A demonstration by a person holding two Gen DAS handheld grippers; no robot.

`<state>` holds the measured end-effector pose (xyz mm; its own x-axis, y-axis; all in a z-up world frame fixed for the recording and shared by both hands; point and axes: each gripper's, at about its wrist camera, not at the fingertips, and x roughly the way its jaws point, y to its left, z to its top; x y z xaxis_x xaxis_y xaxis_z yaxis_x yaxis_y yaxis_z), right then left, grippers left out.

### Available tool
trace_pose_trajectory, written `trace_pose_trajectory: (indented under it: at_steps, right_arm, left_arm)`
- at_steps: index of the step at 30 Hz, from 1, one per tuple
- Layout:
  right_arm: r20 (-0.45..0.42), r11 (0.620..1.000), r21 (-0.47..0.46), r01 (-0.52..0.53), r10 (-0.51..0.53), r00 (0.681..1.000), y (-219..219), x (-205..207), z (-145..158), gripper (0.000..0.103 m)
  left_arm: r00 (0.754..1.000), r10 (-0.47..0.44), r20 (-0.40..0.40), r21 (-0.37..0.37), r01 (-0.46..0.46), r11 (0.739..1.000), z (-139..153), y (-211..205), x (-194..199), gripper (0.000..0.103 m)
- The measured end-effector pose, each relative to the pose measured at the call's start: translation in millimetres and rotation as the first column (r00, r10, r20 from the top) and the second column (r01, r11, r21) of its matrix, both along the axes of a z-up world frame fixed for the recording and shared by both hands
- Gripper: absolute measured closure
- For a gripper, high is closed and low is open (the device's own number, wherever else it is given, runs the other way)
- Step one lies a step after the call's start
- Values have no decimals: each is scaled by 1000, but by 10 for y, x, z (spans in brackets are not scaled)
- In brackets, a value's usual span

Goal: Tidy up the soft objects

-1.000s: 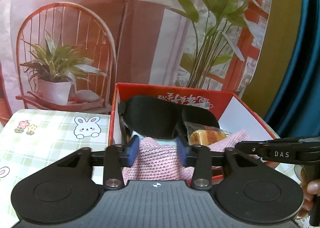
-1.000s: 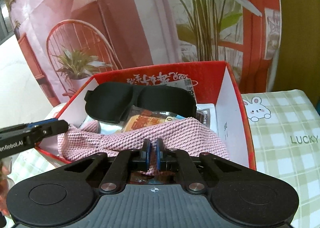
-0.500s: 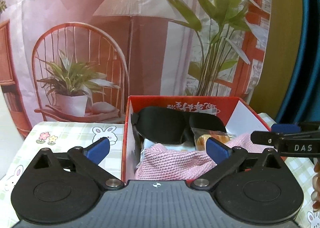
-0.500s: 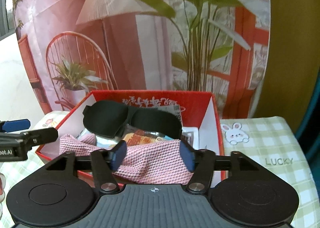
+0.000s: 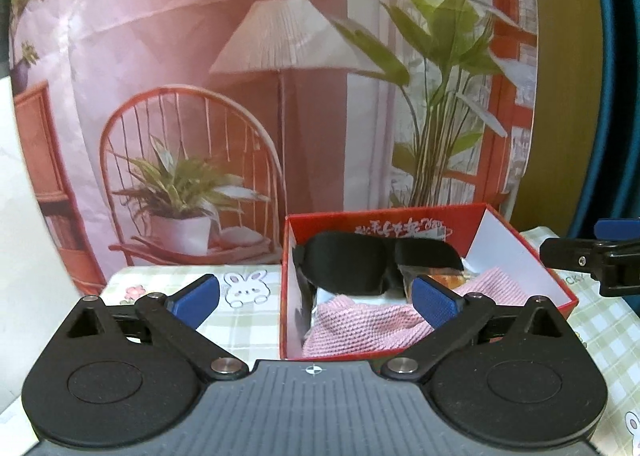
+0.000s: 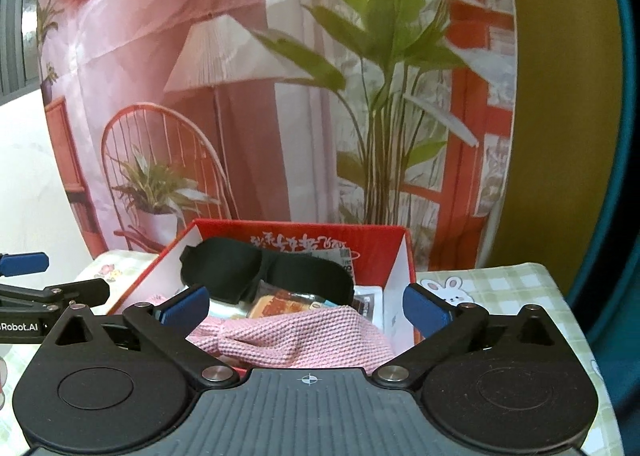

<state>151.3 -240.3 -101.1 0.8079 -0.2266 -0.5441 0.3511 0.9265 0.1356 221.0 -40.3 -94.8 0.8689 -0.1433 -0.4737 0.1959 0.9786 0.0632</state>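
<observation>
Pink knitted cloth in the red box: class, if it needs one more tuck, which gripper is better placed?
Probably the right gripper: open, with the pink cloth centred between its fingers. The left gripper, also open, sits off toward the red box's left wall.

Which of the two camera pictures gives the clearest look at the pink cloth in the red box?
The right wrist view: the pink cloth spreads wide and near. In the left wrist view a blue pad covers part of it.
</observation>
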Motion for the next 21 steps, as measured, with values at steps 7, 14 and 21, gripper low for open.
trace_pose_trajectory:
  at_steps: [7,14,21]
  right_arm:
    - [28,1000,-18,13,-13,1000,58,-171,221,0]
    - [65,999,-32,21,-18,998,96,-342,534,0]
    - [120,997,-78,27,-17,993,260,-600,962,0]
  left_arm:
    - [999,-24,37,-27,25,999,245,6,-175,0]
    - [993,-29,111,-18,31,999,575,5,-430,0]
    - [980,22,195,-60,-11,998,958,132,-835,0]
